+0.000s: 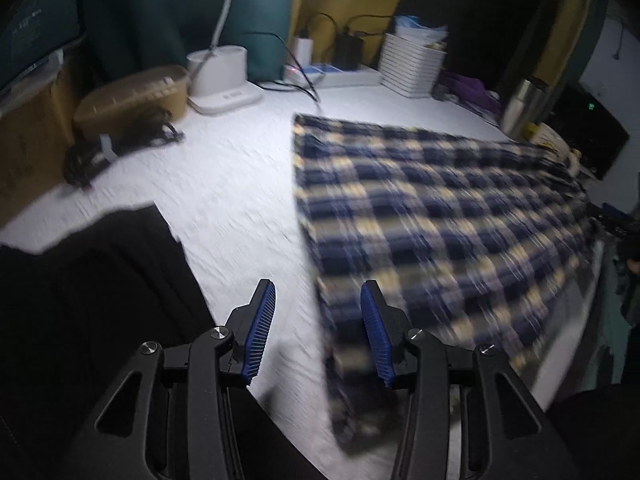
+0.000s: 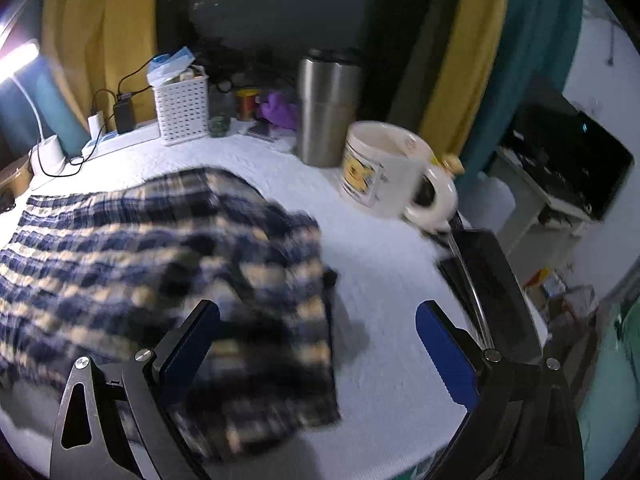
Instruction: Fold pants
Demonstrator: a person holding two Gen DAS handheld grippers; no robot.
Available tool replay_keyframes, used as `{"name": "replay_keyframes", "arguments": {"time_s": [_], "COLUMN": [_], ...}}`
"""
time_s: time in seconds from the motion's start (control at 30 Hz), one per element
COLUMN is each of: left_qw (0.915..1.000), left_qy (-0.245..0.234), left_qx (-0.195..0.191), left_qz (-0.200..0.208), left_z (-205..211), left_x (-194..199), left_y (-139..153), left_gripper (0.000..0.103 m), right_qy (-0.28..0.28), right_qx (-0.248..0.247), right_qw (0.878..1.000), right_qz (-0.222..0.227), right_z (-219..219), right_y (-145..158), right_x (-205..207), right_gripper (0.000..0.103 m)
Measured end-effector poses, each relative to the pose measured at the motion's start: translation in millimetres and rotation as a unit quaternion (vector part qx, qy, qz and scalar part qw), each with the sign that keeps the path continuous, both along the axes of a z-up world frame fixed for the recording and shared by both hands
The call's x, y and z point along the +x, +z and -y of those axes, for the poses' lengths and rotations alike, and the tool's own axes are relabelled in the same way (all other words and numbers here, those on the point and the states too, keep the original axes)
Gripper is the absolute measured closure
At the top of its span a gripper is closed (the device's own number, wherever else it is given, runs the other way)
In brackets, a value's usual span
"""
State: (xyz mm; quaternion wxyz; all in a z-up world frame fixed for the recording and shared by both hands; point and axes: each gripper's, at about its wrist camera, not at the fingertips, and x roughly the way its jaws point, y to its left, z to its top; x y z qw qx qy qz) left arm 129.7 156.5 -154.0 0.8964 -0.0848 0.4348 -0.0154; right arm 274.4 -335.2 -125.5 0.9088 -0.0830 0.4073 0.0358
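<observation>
A pair of blue, cream and black plaid pants is lying spread flat on a white textured bench, and both pictures are smeared by motion blur. No brand name or writing can be read anywhere: the white mug at the far right is carrying a yellow printed panel, too blurred to make out, and a dark screen at the far left is showing pale lettering that is too small to read.

The left gripper is hovering over bare bench just left of the pants' near edge, its blue ribbed pads partly apart and gripping nothing. The right gripper is hanging over the near right corner of the pants, its jaws spread wide and empty.

Along the far edge of the bench, a white desk lamp base, a white slatted basket, a black charger with cables, a purple cloth and a steel tumbler are standing. A tan case is sitting at far left. Yellow and teal curtains are hanging behind, and a black garment is lying at near left.
</observation>
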Motion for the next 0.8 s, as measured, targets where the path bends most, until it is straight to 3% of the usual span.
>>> {"name": "replay_keyframes", "arguments": {"time_s": [0.03,0.1,0.27,0.4,0.53,0.57,0.6,0.67,0.7,0.8], "left_qw": [1.0,0.9999,0.9988,0.9992,0.9997,0.9997,0.9997,0.9995,0.9995,0.9983], "left_qy": [-0.005,-0.004,-0.003,-0.021,-0.022,-0.022,-0.02,-0.019,-0.022,-0.032], "left_qx": [-0.006,-0.015,-0.048,-0.032,0.003,0.008,0.015,0.018,0.013,0.049], "left_qz": [0.0,-0.001,-0.007,-0.015,-0.011,-0.009,-0.007,-0.016,-0.018,-0.004], "left_z": [3.7,7.7,12.8,27.5,37.9,38.9,40.8,40.6,40.6,46.0], "left_x": [-5.4,-11.7,-16.7,-15.0,-13.7,-13.6,-13.1,-10.3,-9.8,-12.0], "left_y": [-2.8,-6.3,-14.3,-20.0,-25.2,-25.7,-25.3,-24.3,-21.2,-3.6], "left_gripper": [0.056,0.037,0.035,0.035,0.036,0.041,0.066,0.096,0.097,0.097], "right_qy": [-0.006,-0.019,-0.032,-0.023,-0.001,0.003,0.003,0.008,0.012,0.024], "right_qx": [0.007,0.026,0.1,0.158,0.181,0.181,0.179,0.183,0.176,0.139], "right_qw": [1.0,0.999,0.994,0.986,0.982,0.983,0.983,0.982,0.984,0.99], "right_qz": [-0.003,-0.009,-0.034,-0.043,-0.046,-0.044,-0.041,-0.035,-0.029,0.0], "right_z": [5.5,16.6,34.7,39.5,30.8,27.8,26.5,26.3,24.9,18.6], "right_y": [-2.8,-8.8,-24.2,-32.2,-42.1,-43.1,-42.7,-38.4,-33.9,-9.5], "right_x": [-2.9,-9.4,-20.2,-25.3,-22.3,-21.3,-20.3,-19.3,-19.4,-21.6], "right_gripper": [0.004,0.004,0.005,0.03,0.044,0.055,0.065,0.072,0.074,0.075]}}
